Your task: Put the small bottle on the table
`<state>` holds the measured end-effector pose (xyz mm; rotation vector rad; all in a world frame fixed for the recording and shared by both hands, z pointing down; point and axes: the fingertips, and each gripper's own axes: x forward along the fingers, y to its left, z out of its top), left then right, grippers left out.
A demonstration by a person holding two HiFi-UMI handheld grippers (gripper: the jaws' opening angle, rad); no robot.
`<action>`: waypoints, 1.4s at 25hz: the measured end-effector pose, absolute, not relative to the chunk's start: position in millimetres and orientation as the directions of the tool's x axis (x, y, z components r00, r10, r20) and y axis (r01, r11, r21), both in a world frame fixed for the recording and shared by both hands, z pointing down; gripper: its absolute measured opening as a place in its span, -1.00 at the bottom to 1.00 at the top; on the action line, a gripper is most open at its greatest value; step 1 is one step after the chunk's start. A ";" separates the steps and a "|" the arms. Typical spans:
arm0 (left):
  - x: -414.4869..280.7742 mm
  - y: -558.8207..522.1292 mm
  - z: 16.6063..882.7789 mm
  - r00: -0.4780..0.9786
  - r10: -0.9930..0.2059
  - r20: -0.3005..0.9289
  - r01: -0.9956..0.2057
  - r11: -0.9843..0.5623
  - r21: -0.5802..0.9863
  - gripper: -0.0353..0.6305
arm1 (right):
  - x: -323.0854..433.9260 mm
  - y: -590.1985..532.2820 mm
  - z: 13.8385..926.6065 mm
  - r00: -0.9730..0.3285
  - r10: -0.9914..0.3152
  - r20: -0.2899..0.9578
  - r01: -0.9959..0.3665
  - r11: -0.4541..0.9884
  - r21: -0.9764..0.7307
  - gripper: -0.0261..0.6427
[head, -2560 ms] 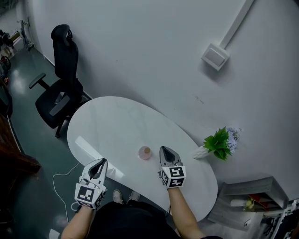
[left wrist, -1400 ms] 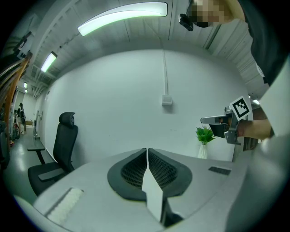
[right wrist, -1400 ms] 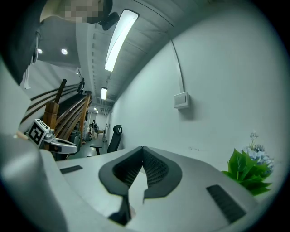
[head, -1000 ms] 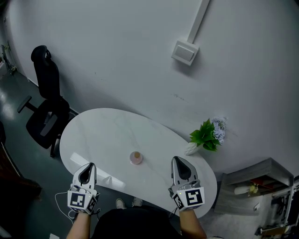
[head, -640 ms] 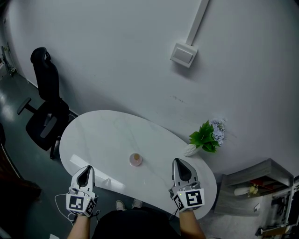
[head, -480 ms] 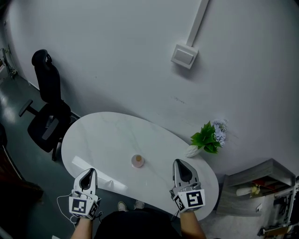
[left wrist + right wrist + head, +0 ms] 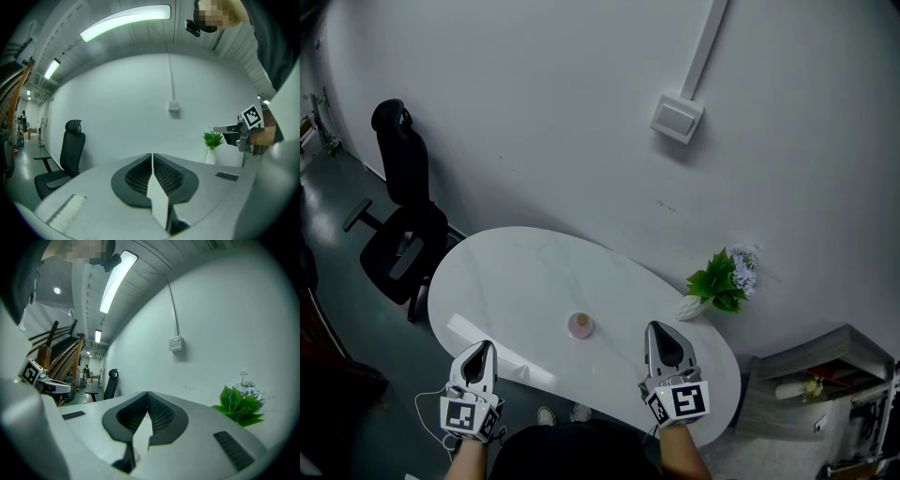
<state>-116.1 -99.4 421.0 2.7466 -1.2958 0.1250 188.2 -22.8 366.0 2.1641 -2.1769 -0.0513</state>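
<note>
You are holding the left gripper (image 7: pixel 152 155) with its jaws clenched: the two dark, mesh-textured pads are meeting along a single seam, and nothing is sitting between them. You are holding the right gripper (image 7: pixel 147 393) in the same condition, jaws pressed together at the tips and grasping nothing. Both are pointing roughly level towards the pale wall (image 7: pixel 562 103), touching no object.

The small bottle (image 7: pixel 580 325) is standing free on the table (image 7: pixel 520 267), towards the near edge at about the middle of its length, between the two grippers and apart from both. From above it is showing as a small round pinkish body with a tan top.

The table is presenting a white, glossy, oval top with faint marbling. The left gripper is hovering at the near edge's left end, the right gripper over the near edge towards the right end. A potted plant (image 7: pixel 720 281), green-leaved with pale flowers in a white vase, is standing at the far right edge against the wall. A black office chair (image 7: pixel 401 223) is standing beyond the left end.
</note>
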 end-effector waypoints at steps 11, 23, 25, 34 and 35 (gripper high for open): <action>-120.8 -95.5 427.4 0.647 -0.755 0.106 -0.762 -0.645 0.056 -0.85 | 178.7 -22.0 373.0 -0.018 -0.999 0.040 -0.998 0.021 0.058 -0.90; -125.9 -95.8 431.1 0.641 -0.761 0.099 -0.767 -0.640 0.050 -0.85 | 169.3 -30.1 376.9 -0.049 -0.998 0.049 -0.996 0.052 0.066 -0.90; -126.8 -96.5 432.1 0.641 -0.762 0.096 -0.767 -0.640 0.048 -0.85 | 168.5 -32.8 376.0 -0.054 -0.997 0.047 -0.996 0.057 0.067 -0.90; -127.2 -100.8 431.5 0.626 -0.773 0.099 -0.779 -0.624 0.051 -0.85 | 167.2 -43.5 373.9 -0.077 -0.996 0.047 -0.994 0.080 0.073 -0.90; -126.6 -101.4 431.6 0.625 -0.774 0.100 -0.780 -0.623 0.053 -0.85 | 167.6 -44.5 373.5 -0.078 -0.996 0.046 -0.994 0.081 0.075 -0.90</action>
